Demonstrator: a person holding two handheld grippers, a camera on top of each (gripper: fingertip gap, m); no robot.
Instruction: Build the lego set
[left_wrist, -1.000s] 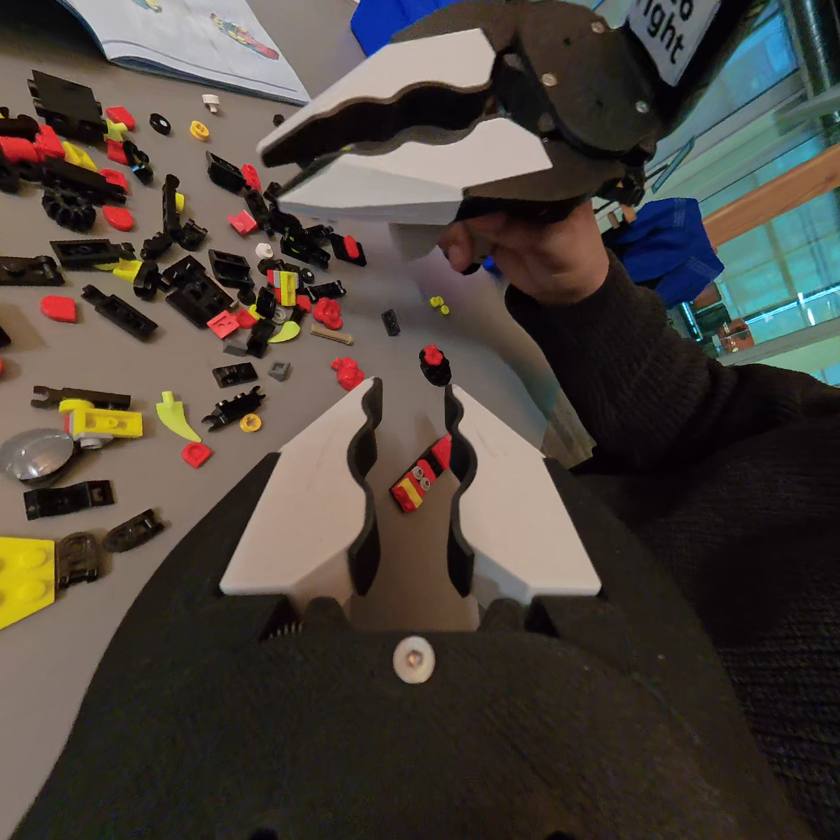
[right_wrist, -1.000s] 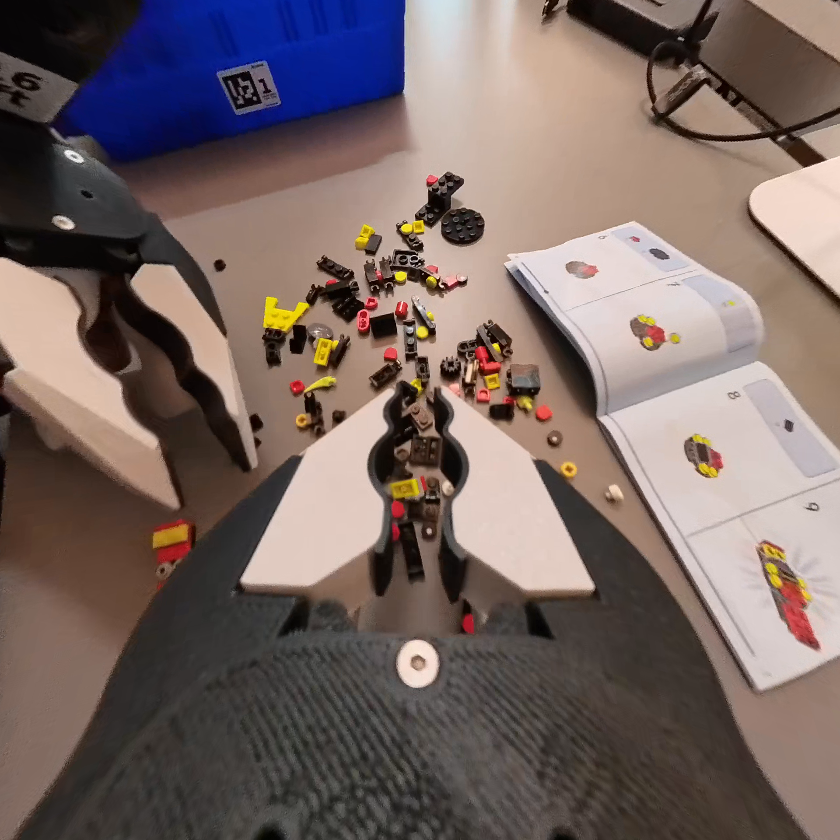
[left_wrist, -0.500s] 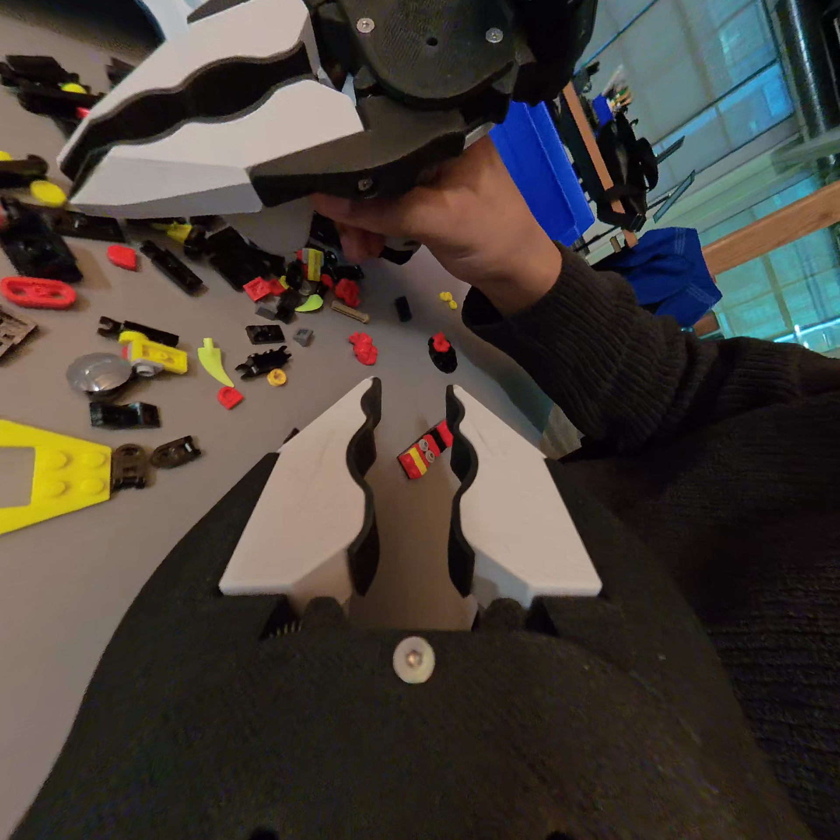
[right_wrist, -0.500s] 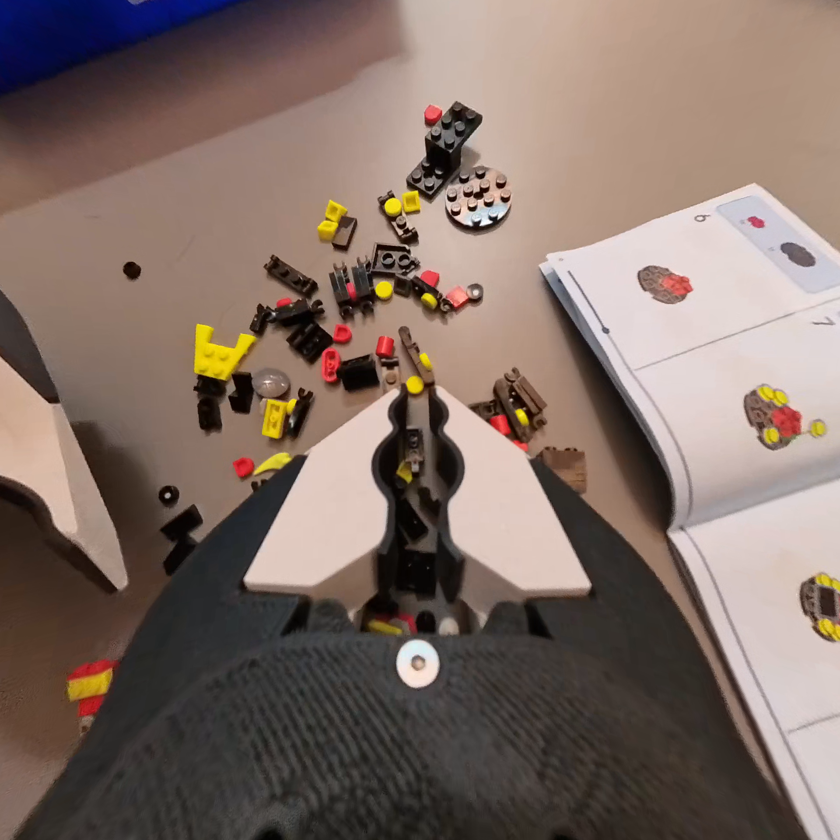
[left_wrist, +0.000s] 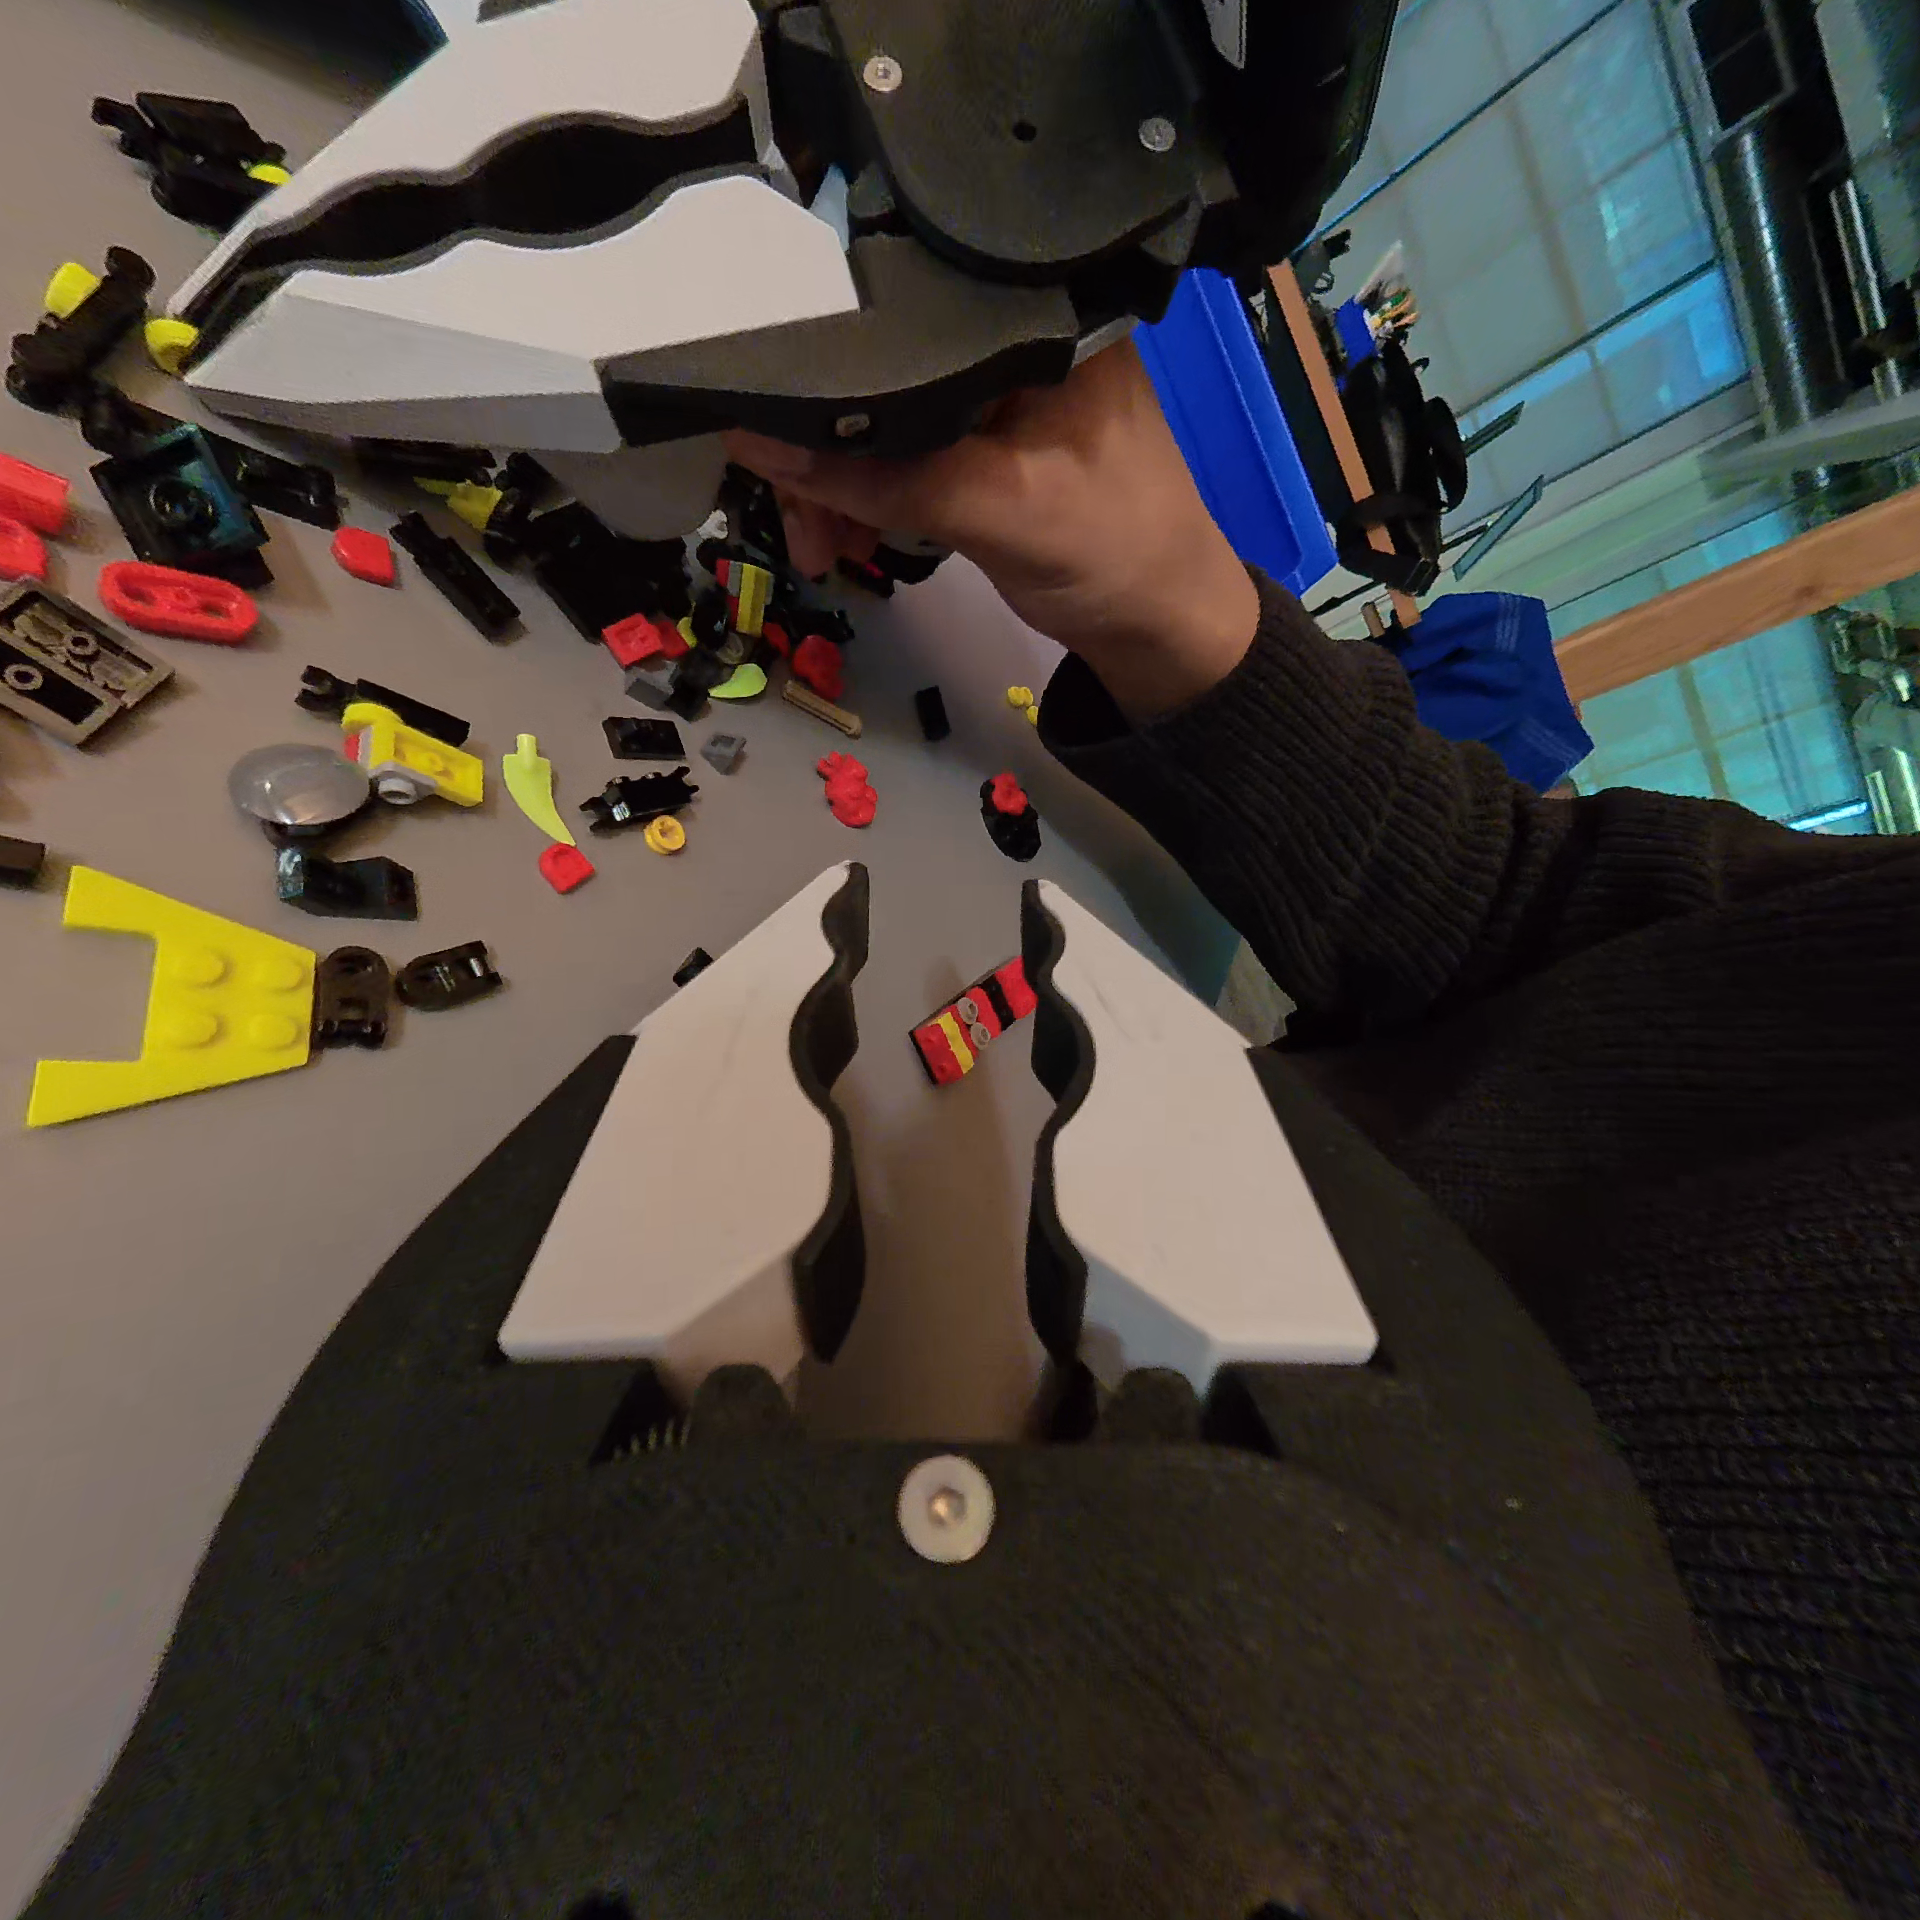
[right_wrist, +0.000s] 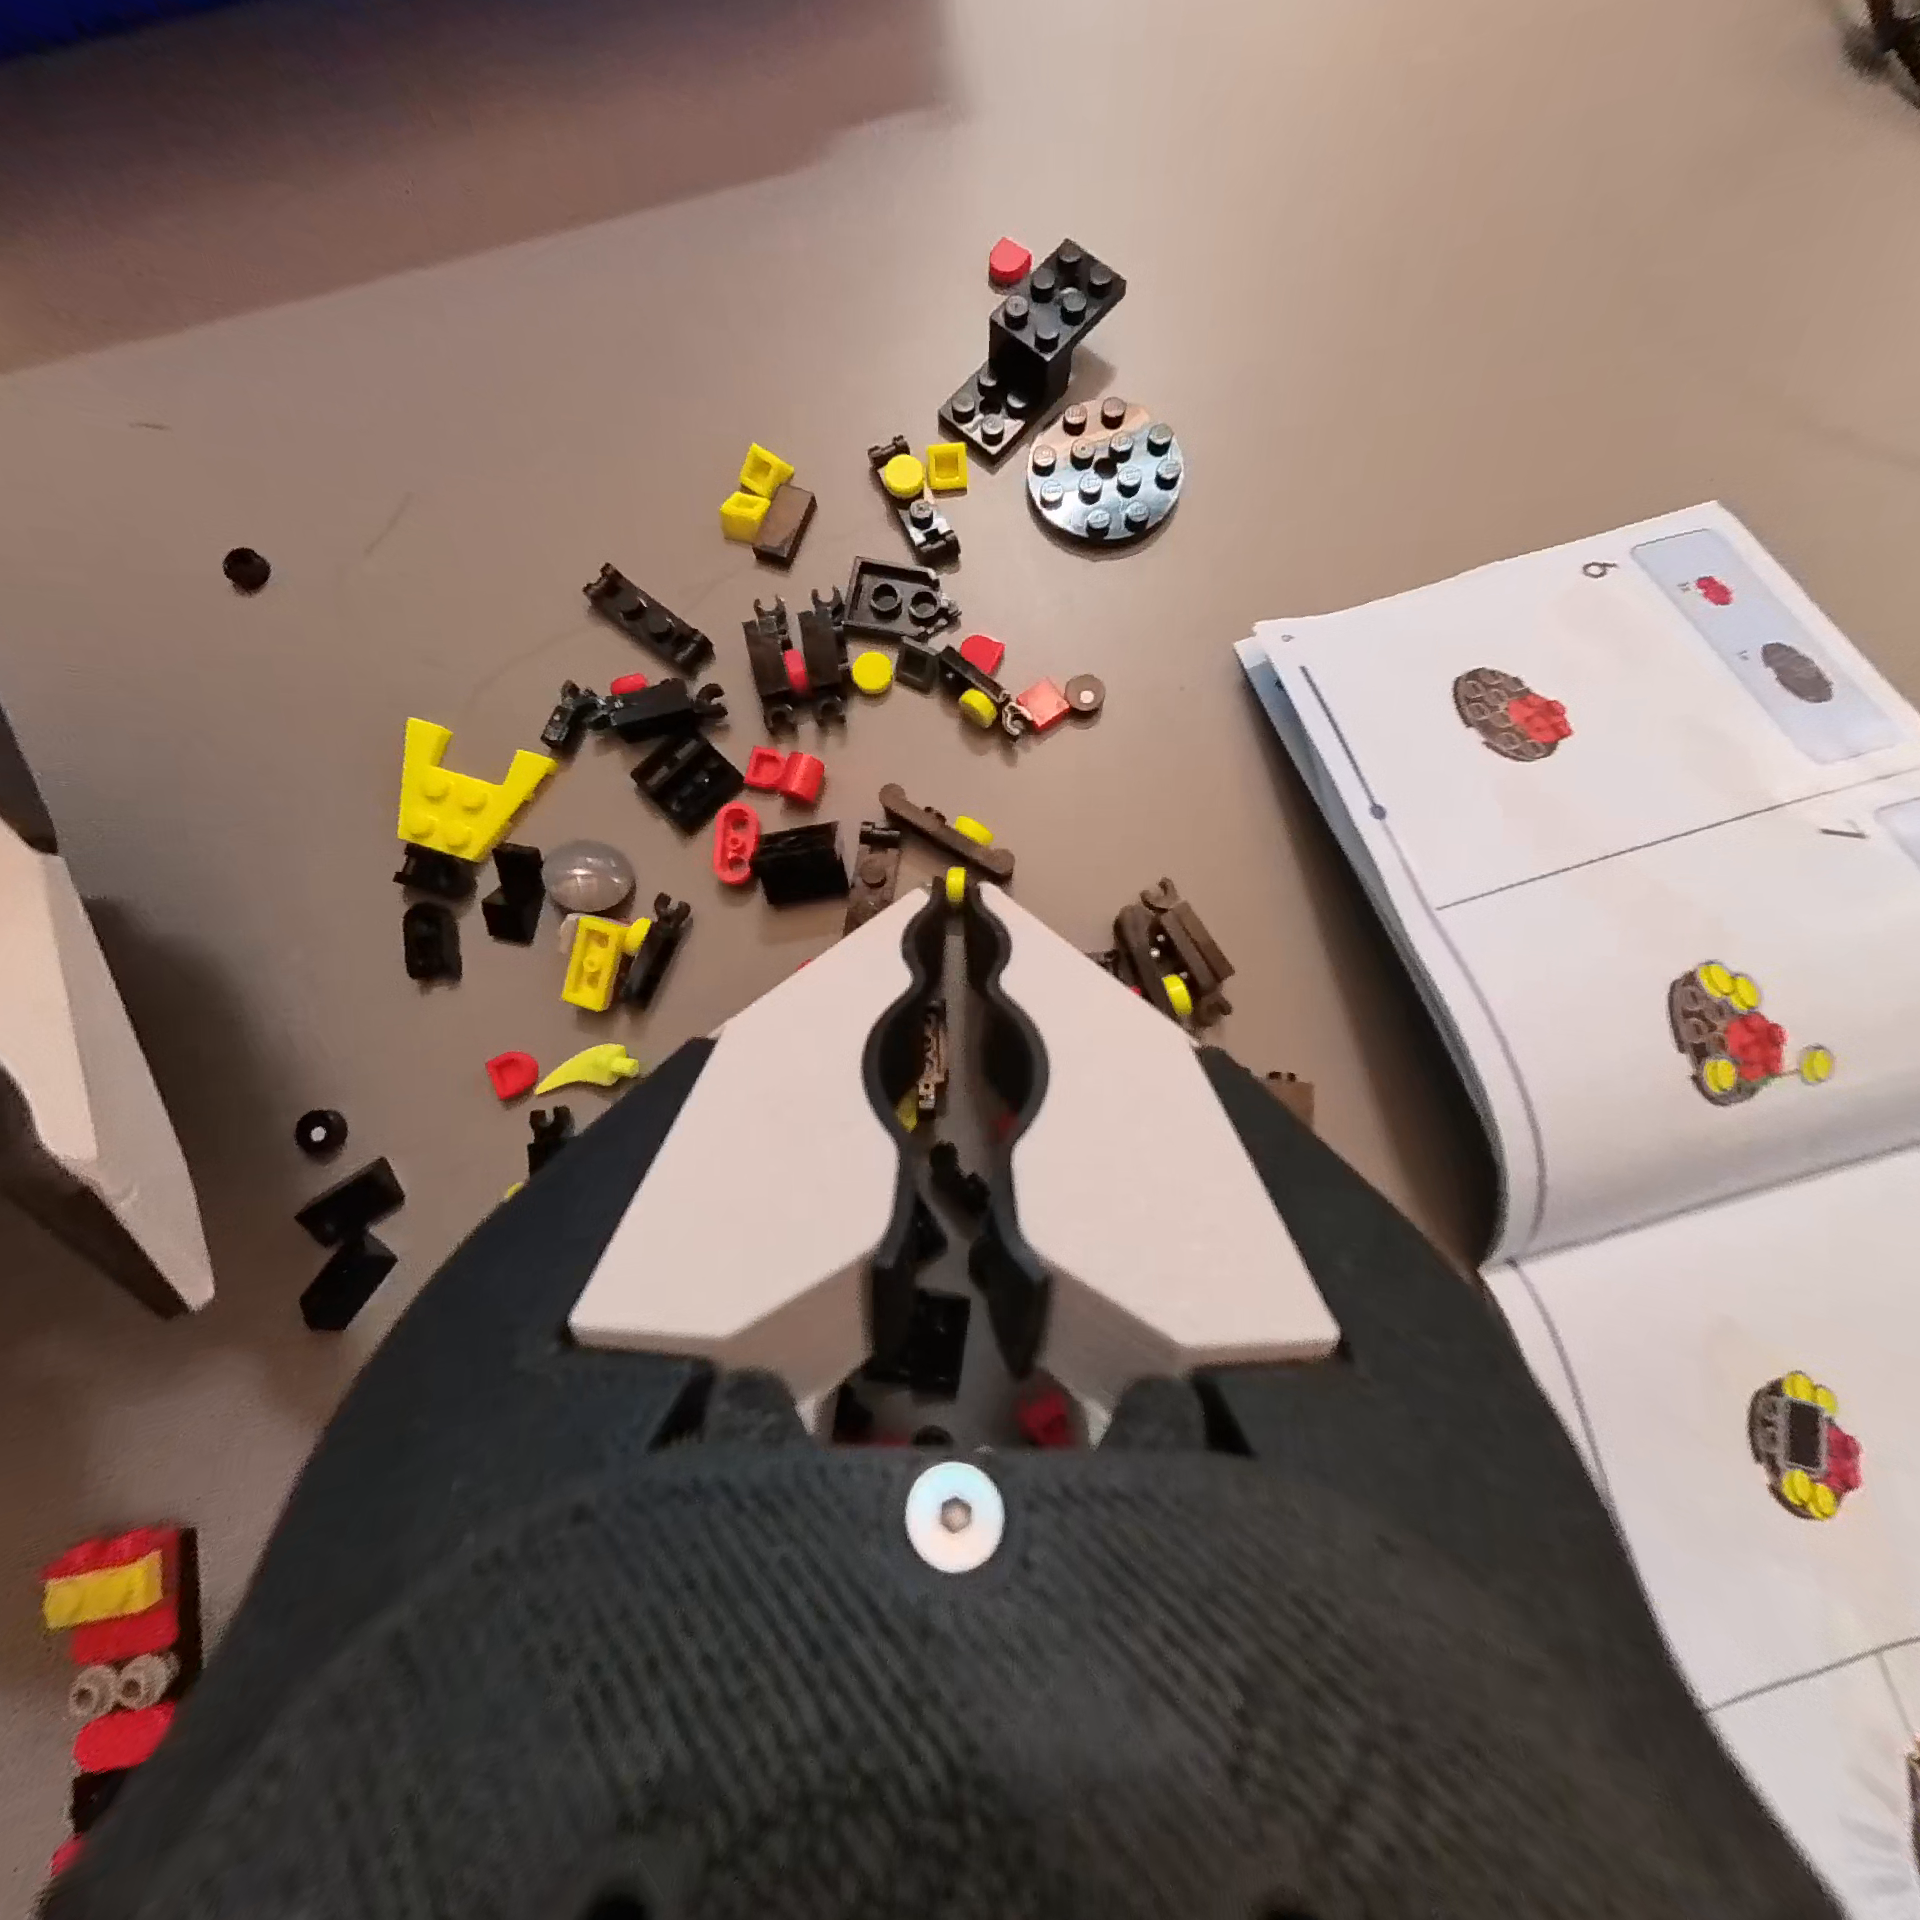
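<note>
Loose black, red and yellow Lego pieces lie scattered on the grey table (left_wrist: 156, 1299). My left gripper (left_wrist: 940, 883) is open and empty, low over the table. A small red, yellow and black assembly (left_wrist: 971, 1023) lies on the table between its fingers; it also shows in the right wrist view (right_wrist: 114, 1621). My right gripper (right_wrist: 954, 896) is nearly closed, its tips pinching a yellow round piece (right_wrist: 954, 888) at the end of a black bar (right_wrist: 935, 826) in the pile. In the left wrist view the right gripper (left_wrist: 187, 327) reaches over the pile from the upper right.
An open instruction booklet (right_wrist: 1558, 935) lies to the right of the pile. A round black plate (right_wrist: 1107, 483) and a black bracket (right_wrist: 1039, 343) lie at the far side. A yellow wedge plate (left_wrist: 197, 997) lies at the left. A hand and dark sleeve (left_wrist: 1039, 499) hold the right gripper. A blue bin (left_wrist: 1226, 416) stands behind. Across from one pair of fingers to the other is roughly 15 centimeters. The round black plate (right_wrist: 1107, 483) is closer to my right gripper, around 9 centimeters from its tips; the left tips are 20 centimeters off.
The right gripper moved forward and down across the pile until its tips reached the yellow round piece on the black bar. The left gripper stayed open over the small assembly.
</note>
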